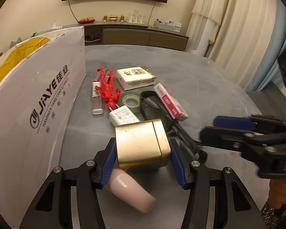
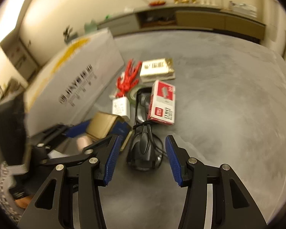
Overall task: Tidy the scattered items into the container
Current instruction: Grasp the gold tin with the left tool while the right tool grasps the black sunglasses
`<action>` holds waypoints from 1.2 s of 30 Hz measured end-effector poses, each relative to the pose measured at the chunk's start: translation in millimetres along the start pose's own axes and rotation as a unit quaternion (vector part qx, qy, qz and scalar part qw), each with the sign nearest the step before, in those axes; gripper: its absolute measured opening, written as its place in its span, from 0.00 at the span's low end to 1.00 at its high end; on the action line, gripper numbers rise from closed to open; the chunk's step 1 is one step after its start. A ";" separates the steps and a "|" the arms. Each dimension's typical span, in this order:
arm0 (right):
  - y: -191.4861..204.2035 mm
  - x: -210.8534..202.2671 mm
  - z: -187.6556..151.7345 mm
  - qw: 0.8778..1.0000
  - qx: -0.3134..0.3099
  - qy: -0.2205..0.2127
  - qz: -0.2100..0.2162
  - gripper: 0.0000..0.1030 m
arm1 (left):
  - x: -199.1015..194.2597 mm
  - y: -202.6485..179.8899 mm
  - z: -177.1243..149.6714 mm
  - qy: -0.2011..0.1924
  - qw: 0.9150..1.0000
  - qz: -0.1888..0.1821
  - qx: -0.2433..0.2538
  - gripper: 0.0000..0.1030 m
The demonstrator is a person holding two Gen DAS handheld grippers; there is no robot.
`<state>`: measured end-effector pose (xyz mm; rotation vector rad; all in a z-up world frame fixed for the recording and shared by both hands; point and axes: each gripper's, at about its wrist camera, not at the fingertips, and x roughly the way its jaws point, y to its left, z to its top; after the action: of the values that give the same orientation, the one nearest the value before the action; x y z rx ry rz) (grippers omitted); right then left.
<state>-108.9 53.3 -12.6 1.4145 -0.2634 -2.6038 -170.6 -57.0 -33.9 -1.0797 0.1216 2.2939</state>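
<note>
My left gripper is shut on a gold tin, its blue pads pressed on both sides. A pink cup lies on its side just below the tin. The white cardboard container stands to the left, its wall close to the tin. My right gripper is open over the grey table, with a black corded device lying between and just ahead of its fingers. The right wrist view is blurred; it shows the gold tin to the left, next to the container.
Beyond the tin lie a white charger, a tape roll, a red toy figure, a small clear bottle, a tissue pack and a red-and-white box. The grey table stretches bare to the right.
</note>
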 end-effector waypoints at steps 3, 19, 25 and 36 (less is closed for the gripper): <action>-3.7 33.6 7.4 0.999 -0.009 0.039 0.005 0.51 | -1.5 2.4 -1.4 0.001 1.000 0.004 0.005 0.53; -1.4 47.5 6.5 1.000 0.003 0.021 -0.020 0.18 | 13.6 7.3 4.9 -0.012 1.000 -0.001 0.020 0.51; -4.1 32.1 -2.2 0.999 0.035 0.007 -0.007 0.15 | 3.4 0.6 4.0 -0.017 0.999 -0.002 0.035 0.51; -11.9 7.3 -2.4 0.999 0.045 -0.023 -0.005 0.15 | -20.4 -6.1 5.4 -0.045 0.998 -0.012 0.050 0.51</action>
<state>-111.6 63.0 -22.6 1.3882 -0.3850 -2.6652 -160.8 -60.0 -14.4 -0.9220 0.1851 2.2840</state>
